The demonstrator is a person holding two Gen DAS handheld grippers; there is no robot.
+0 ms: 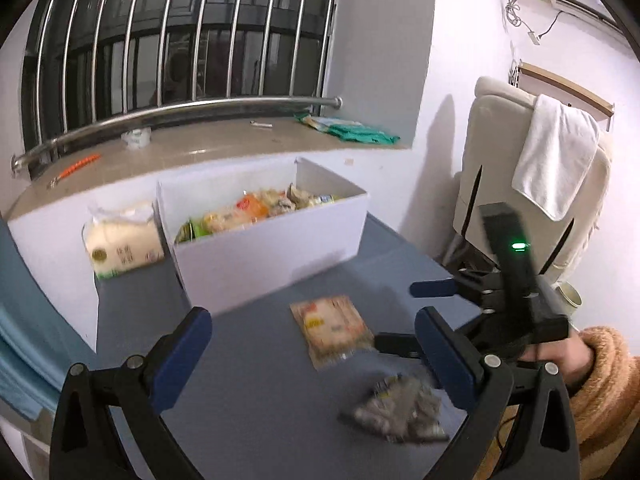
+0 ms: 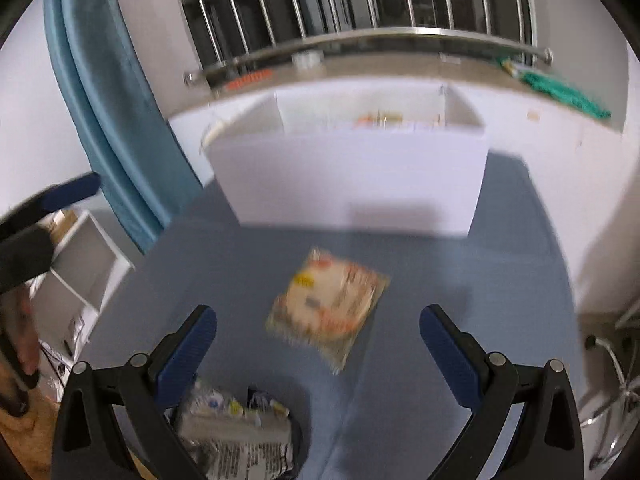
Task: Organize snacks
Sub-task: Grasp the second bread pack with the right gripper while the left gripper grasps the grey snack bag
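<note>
A white box holding several snack packets stands at the back of the blue table; it also shows in the right wrist view. A flat orange-and-cream snack packet lies in front of it, also in the right wrist view. A crumpled grey-and-white packet lies nearer, also in the right wrist view. My left gripper is open and empty above the table. My right gripper is open and empty just short of the orange packet; it shows in the left wrist view.
A pale bag stands left of the box. A stone sill with window bars runs behind, with green packets on it. A chair with a white towel stands right. A blue curtain and white shelf are left.
</note>
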